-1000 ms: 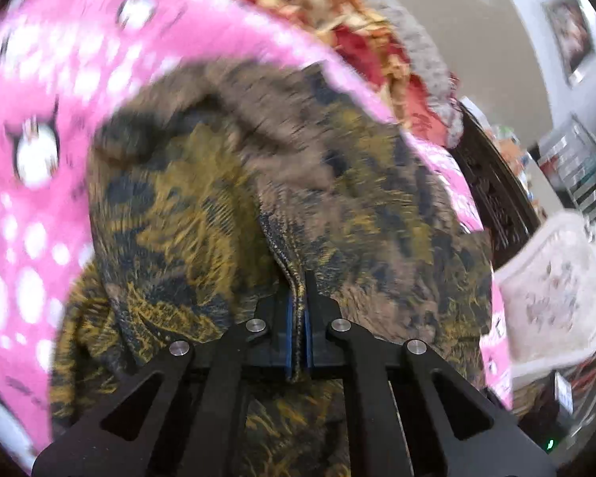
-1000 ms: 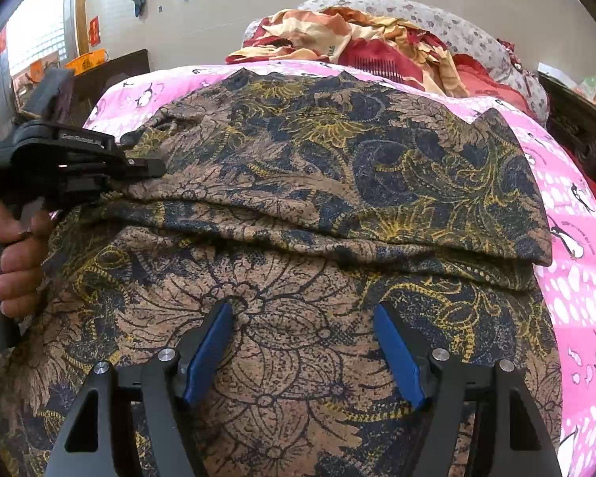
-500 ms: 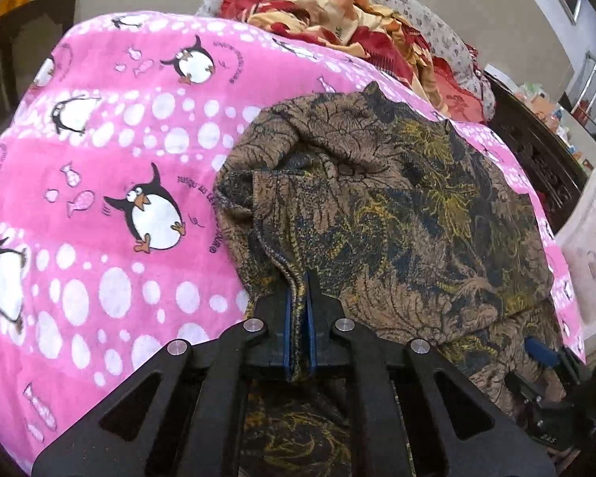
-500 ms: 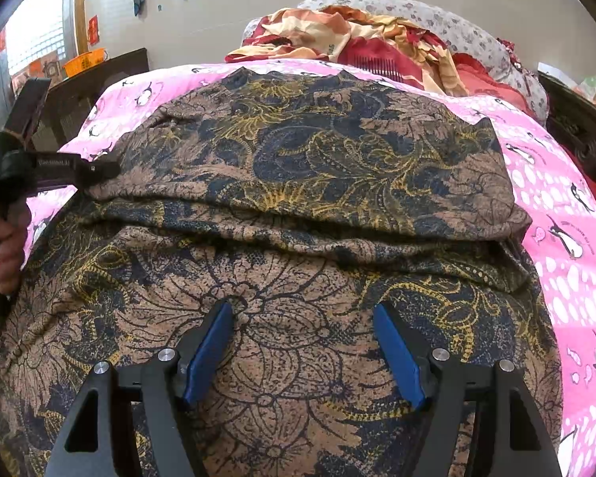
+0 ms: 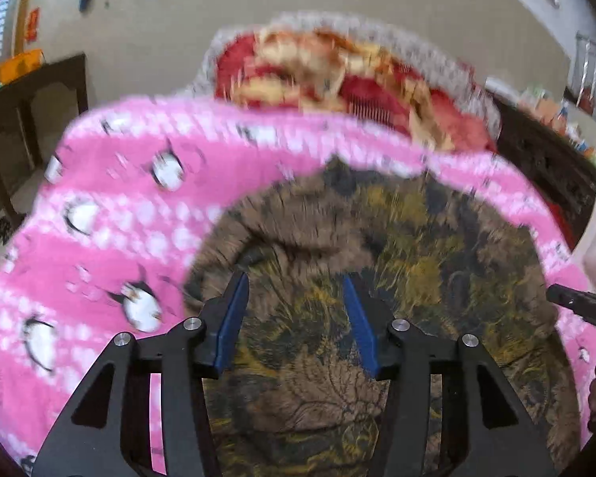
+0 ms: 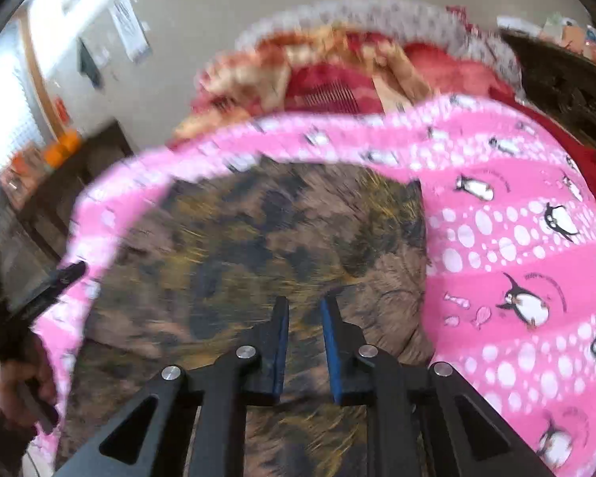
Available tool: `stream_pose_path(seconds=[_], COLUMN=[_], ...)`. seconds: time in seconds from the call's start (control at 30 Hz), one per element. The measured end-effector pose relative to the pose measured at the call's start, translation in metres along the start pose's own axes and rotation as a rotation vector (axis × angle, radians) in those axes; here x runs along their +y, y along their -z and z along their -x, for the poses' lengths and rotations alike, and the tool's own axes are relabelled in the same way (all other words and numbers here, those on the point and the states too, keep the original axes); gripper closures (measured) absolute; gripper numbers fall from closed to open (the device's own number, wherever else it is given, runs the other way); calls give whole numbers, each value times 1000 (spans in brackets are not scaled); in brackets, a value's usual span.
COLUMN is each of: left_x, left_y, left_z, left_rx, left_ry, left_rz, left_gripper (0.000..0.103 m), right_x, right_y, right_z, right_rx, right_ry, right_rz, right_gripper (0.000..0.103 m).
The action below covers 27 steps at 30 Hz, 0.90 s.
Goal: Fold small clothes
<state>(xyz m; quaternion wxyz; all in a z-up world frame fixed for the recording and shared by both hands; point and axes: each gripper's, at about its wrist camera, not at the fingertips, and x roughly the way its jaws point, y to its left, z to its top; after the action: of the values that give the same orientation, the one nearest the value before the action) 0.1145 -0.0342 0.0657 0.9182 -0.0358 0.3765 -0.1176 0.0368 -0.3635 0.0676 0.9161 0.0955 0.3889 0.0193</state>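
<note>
Left wrist view shows the brown and dark blue patterned cloth with yellow floral print (image 5: pixel 377 278) lying folded on the pink fleece blanket with white dots and penguins (image 5: pixel 111 206), and it fills the middle of the picture under my fingers. A moment ago my left gripper (image 5: pixel 296 296) was pinched on a ridge of this cloth; now its jaws are opening and the blue pads (image 5: pixel 230 322) stand apart above the fabric with nothing pressed between them, so I have let the fold go. My right gripper (image 6: pixel 304 318) was wide before, over the near part of the cloth; now its jaws are closing, with a narrow gap between the pads and no fabric caught in it, as far as the blur lets me see. Both pictures are smeared. I judge that one fold is laid and I am going to take a new edge for the next fold. Behind the blanket lies a heap of red and cream bedding (image 5: pixel 349 79), and dark wooden furniture (image 5: pixel 31 115) stands at the left side.
</note>
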Motion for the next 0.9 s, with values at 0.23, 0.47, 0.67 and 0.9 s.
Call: stream_pose_path(seconds=[0.23, 0.47, 0.67, 0.9], left_x=[11, -4, 2, 12], left_y=[36, 38, 37, 38], left_z=[-27, -36, -37, -34], left_rx=[39, 58, 56, 46], left_ry=[-30, -77, -55, -18], left_rz=[33, -28, -5, 39], left_gripper=[53, 40, 39, 39], right_x=[-60, -38, -66, -65], right_y=[39, -20, -56, -62], right_z=[-27, -7, -82, -66], right_rx=[127, 91, 195, 142], right_ry=[78, 158, 263, 328], right_rz=[73, 108, 20, 42], right_gripper=[103, 101, 101, 98])
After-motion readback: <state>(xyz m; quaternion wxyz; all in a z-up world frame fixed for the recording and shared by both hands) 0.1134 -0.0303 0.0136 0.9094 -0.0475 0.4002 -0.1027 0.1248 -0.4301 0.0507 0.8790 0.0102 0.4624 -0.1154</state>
